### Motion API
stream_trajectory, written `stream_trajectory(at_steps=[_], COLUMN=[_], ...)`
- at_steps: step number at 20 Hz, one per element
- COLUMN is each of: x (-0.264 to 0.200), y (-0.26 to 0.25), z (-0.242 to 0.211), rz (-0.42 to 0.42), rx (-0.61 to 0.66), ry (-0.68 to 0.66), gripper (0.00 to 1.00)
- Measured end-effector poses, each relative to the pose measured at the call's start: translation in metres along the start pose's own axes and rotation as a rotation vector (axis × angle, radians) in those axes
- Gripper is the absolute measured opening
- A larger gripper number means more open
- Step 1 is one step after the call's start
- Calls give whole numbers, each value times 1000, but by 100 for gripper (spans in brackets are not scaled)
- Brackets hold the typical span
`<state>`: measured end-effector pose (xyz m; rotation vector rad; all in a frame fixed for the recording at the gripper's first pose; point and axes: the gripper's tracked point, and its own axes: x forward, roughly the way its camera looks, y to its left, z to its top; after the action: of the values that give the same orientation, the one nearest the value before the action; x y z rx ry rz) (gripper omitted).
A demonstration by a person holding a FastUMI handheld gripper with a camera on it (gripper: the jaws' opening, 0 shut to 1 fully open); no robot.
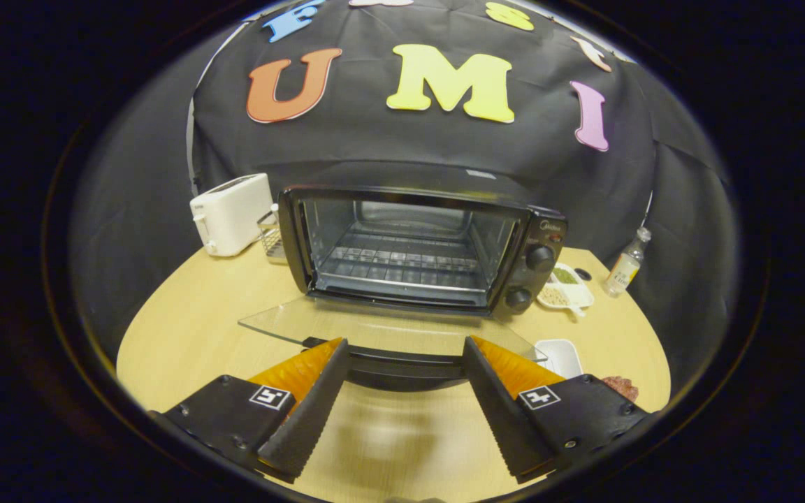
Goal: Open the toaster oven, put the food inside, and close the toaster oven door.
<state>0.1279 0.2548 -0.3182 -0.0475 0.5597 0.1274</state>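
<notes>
Now my gripper (402, 349) looks straight at the oven (416, 244). My fingers are spread wide and they hold nothing. The oven sits on the table (186, 328), just ahead of me. Its door (388, 328) is down flat, and the door handle (402, 367) lies between my fingertips, but I can't tell if they touch it. Inside I see the rack (402, 262), and it is bare.

So I think the first step is done: the oven is open. The food is not in yet. Beside my right finger I see a small white dish (562, 356) and a bit of something dark red (620, 386). That red bit may be the food, but it is too small to be sure. A tray (564, 286) with green and pale bits sits by the oven knobs (539, 258), with a bottle (625, 265) past it. A toaster (231, 213) stands well off on the other side.

I think I must pick up the food, set it on the rack, then lift the door shut.
</notes>
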Motion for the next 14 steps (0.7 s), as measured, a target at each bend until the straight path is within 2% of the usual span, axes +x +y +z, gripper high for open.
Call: stream_trajectory(at_steps=[7, 14], x=[21, 30], y=[3, 3], z=[-57, -68], rz=[17, 22], rx=[28, 2], ry=[147, 169], gripper=[100, 100])
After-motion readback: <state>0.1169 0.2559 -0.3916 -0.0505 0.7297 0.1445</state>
